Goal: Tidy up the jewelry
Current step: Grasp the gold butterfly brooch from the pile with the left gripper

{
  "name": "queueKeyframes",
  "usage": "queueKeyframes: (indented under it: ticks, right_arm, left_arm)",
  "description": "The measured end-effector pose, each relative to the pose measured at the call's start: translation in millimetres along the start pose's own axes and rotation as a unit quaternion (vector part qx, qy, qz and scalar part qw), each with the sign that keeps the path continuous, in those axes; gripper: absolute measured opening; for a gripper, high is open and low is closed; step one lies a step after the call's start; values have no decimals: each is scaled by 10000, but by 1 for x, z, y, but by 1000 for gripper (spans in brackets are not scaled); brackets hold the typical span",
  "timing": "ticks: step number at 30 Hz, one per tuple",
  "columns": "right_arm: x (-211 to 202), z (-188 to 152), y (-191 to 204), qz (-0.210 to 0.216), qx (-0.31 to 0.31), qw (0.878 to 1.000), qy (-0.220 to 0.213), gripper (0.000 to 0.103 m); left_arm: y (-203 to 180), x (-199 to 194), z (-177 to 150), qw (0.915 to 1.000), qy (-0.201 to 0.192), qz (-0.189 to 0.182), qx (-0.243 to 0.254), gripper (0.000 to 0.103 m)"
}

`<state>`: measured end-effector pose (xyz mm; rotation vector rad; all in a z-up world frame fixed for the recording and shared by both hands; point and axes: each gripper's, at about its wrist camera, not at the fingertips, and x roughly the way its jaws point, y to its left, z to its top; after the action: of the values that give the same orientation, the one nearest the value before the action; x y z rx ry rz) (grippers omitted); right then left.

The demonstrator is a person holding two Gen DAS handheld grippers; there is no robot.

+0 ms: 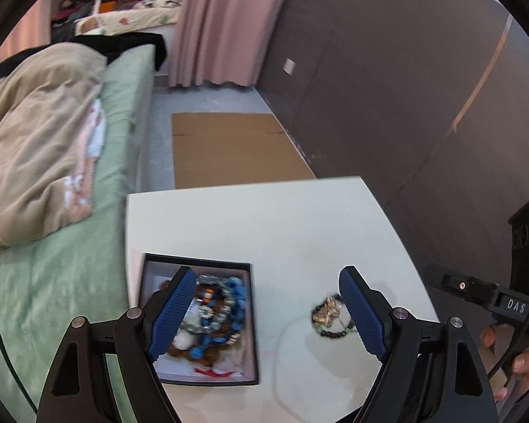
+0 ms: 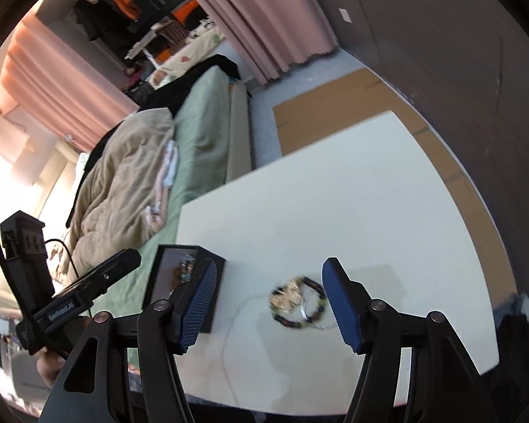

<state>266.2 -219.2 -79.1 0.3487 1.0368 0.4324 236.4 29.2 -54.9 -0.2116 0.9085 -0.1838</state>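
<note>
An open dark jewelry box [image 1: 252, 320] sits on the white table [image 1: 264, 225], holding several bead strings, blue, brown and silver [image 1: 217, 312]. A small pile of jewelry [image 1: 329, 315], a dark bead bracelet with a gold piece and a thin silver ring, lies on the table to the right of the box. My left gripper [image 1: 264, 312] is open and empty above the table between box and pile. In the right wrist view my right gripper [image 2: 269, 305] is open and empty, with the pile [image 2: 298, 301] between its fingers and the box [image 2: 215, 294] at its left.
A bed with a green sheet [image 1: 70, 282] and beige duvet [image 1: 35, 148] stands left of the table. Flat cardboard [image 1: 229, 148] lies on the floor beyond. A dark wall [image 1: 405, 88] runs along the right. A thin cord [image 1: 278, 352] curves on the table.
</note>
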Motion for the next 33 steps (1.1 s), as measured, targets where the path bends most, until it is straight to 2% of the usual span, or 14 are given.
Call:
queueKeyframes:
  ticks: [6,14,18,25,27,31,33]
  right_arm:
    - [-11,-6,-22,-375,89,9993,-21,63]
    - [-13,-13,-52,-420,391,9982,150,63]
    - [-13,-16,-63,-378,502,9976,279,63]
    - [-21,-17,-81,-363,701,9965,273,63]
    - [-22,-18,-87,-397,775,9958,287,63]
    - [-23,-19,-99,-404,930,9943,325,63]
    - [-24,-19,-102,-406,942,9942,333,63]
  left_arm:
    - [-35,20,-6,9985,235,-51,489,79]
    - [-63,53,-20,9940,678,-10,857,74]
    - [-72,70,-27,9909,915,43,982,64]
    - [-84,98,-39,9846,1208,226,1240,59]
    - [-87,108,-44,9815,1303,369,1357,51]
    - [-88,124,-54,9766,1473,541,1471,44]
    - [-87,129,-57,9748,1531,615,1502,30]
